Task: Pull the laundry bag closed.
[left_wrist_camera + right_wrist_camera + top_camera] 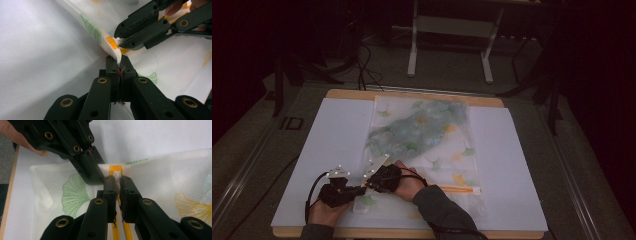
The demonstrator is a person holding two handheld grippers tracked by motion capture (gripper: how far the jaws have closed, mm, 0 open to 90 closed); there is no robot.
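Nearby, left claw (119, 65) clenched on mesh bag (175, 65) corner, right claw (117, 178) grasping white zipper pull (116, 174), white sheet (332, 135) underneath.

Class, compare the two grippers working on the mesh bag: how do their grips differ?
The left gripper pinches the fabric corner of the mesh bag; the right gripper pinches the white zipper pull on the orange zipper. In the high view the left sits nearer the table edge. Both are shut, side by side.

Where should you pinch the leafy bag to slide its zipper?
Probably the small white zipper pull on the orange zipper, approached along the zipper line, as the right gripper does. It sticks up, offering an edge. The left gripper pinches the bag beside it, steadying the mesh.
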